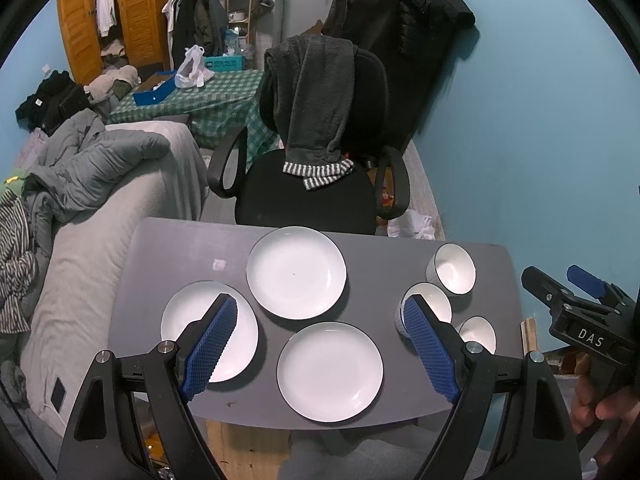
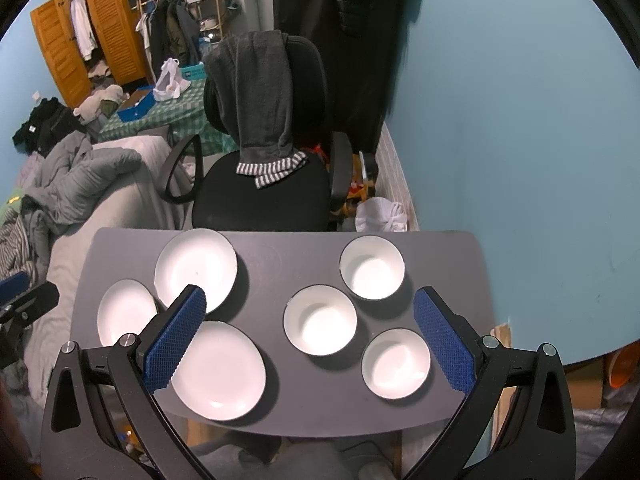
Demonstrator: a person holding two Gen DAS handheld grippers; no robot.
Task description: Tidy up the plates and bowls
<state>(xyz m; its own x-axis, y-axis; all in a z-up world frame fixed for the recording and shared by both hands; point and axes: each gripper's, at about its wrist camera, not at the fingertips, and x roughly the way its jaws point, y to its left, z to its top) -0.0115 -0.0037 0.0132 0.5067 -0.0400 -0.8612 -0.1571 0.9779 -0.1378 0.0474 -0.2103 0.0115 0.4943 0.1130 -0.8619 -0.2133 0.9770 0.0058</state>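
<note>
Three white plates lie apart on the left half of the grey table (image 1: 192, 248): a far plate (image 1: 296, 272), a left plate (image 1: 188, 320) and a near plate (image 1: 330, 372). Three white bowls stand on the right half: a far bowl (image 2: 372, 268), a middle bowl (image 2: 320, 320) and a near bowl (image 2: 396, 362). My left gripper (image 1: 320, 312) is open and empty, held above the plates. My right gripper (image 2: 310, 308) is open and empty, held above the bowls. The right gripper also shows in the left wrist view (image 1: 580, 296), beyond the table's right edge.
A black office chair (image 1: 312, 184) draped with a grey garment stands just behind the table. A bed with grey bedding (image 1: 100, 184) runs along the left side. A blue wall (image 2: 520, 160) is close on the right.
</note>
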